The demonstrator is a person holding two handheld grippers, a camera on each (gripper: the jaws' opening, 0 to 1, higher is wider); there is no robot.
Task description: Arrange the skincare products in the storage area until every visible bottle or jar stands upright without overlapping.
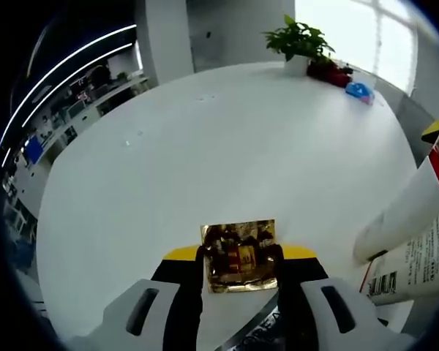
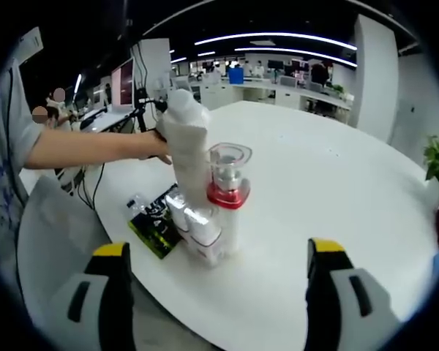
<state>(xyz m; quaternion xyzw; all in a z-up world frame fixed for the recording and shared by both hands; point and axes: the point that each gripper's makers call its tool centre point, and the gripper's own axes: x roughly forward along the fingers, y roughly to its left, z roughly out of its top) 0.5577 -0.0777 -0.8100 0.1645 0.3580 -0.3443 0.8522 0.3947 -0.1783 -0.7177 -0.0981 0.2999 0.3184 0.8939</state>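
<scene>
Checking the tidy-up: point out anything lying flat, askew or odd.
A white tube and a printed bottle lean at the right edge of the left gripper view, not upright. The left gripper clamps a gold sachet. A dark green packet lies flat beside the standing bottles.

Table: smooth matt white surface. Gold sachet: shiny crinkled foil, mirror-like. White tube: smooth plastic, slight sheen. Pump bottle: clear glossy plastic cap, red collar. Black packet: glossy. Left gripper: white plastic shells, matt black fingers.
</scene>
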